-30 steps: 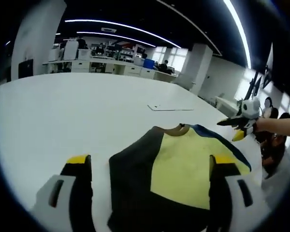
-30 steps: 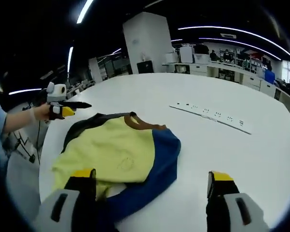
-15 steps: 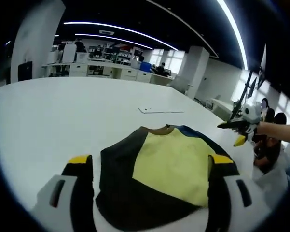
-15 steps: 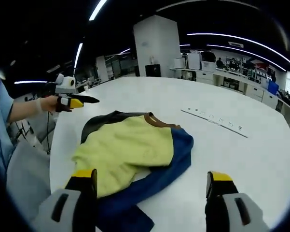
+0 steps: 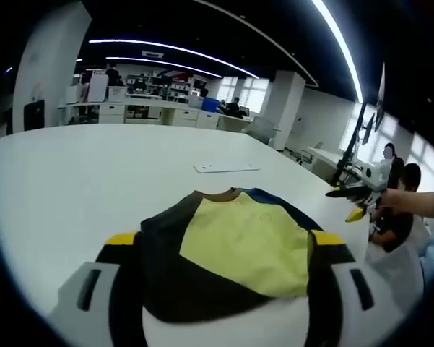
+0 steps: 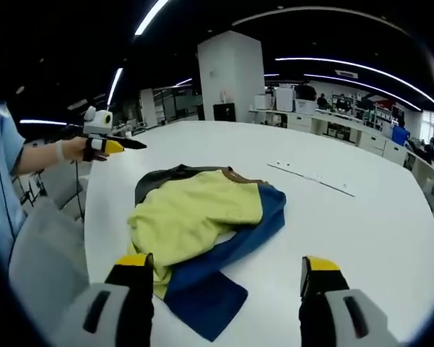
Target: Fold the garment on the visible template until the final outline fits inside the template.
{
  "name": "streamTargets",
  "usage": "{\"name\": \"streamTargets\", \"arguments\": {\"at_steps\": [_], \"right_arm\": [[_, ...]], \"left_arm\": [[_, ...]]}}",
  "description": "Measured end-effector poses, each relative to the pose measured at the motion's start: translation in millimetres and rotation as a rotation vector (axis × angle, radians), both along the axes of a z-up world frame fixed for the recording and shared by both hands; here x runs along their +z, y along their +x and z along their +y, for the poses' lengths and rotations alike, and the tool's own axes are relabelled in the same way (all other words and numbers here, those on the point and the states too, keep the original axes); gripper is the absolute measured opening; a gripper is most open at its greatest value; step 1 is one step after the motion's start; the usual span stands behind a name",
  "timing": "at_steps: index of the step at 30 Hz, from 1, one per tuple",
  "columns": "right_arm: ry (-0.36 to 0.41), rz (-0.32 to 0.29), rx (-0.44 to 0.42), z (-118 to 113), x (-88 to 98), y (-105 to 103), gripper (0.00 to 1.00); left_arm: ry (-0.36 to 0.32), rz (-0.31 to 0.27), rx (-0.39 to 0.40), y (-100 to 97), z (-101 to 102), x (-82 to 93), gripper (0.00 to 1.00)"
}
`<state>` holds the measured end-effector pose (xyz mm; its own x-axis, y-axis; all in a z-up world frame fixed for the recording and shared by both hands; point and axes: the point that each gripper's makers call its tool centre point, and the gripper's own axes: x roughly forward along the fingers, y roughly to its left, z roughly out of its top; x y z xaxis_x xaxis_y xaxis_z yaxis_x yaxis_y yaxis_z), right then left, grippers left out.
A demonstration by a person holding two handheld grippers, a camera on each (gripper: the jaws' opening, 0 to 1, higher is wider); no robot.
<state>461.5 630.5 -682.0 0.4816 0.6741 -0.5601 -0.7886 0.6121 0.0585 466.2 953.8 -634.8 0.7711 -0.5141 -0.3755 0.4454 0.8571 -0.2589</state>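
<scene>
A garment [image 5: 235, 249] in yellow, black and blue with a brown collar lies bunched on the white table [image 5: 72, 166]. My left gripper [image 5: 222, 240] hovers over its near edge, jaws wide apart and holding nothing. In the right gripper view the same garment [image 6: 198, 217] lies ahead, its blue part trailing toward me. My right gripper [image 6: 225, 264] stands open just short of that blue edge, nothing between its jaws. Across the garment, a hand holds the left gripper [image 6: 126, 144] above the table's edge. The right gripper [image 5: 354, 199] shows at the right of the left gripper view, off the cloth.
A flat white power strip [image 5: 225, 167] lies on the table beyond the garment [image 6: 310, 176]. The table's edge [image 6: 87, 210] curves close to the garment on the person's side. A person [image 5: 403, 210] sits past the table. Desks and a white pillar [image 6: 231, 76] stand far behind.
Both views have drawn back and risen, so more of the garment shows, including its blue lower edge. The garment itself lies where it was. Both grippers stay open.
</scene>
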Motion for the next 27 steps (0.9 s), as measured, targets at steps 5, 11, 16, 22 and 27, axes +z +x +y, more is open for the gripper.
{"name": "streamTargets", "arguments": {"at_steps": [5, 11, 16, 22, 27], "right_arm": [[-0.033, -0.036, 0.035, -5.2, -5.2, -21.3, 0.68], [-0.008, -0.031, 0.081, 7.0, -12.2, -46.1, 0.4], [0.024, 0.041, 0.113, 23.6, -26.5, -59.8, 0.18], [0.001, 0.099, 0.141, 38.0, -48.0, -65.7, 0.12], [0.0, 0.117, 0.115, 42.1, -58.4, -60.2, 0.11]], "left_arm": [[-0.004, 0.004, -0.003, -10.5, -2.8, -2.8, 0.89], [-0.014, 0.008, 0.007, -20.6, -2.9, -6.3, 0.88], [-0.023, 0.017, 0.013, -26.9, -3.2, -8.9, 0.87], [-0.031, 0.022, 0.014, -34.1, -5.8, -10.1, 0.86], [-0.039, 0.022, 0.022, -36.8, -4.1, -10.0, 0.85]]}}
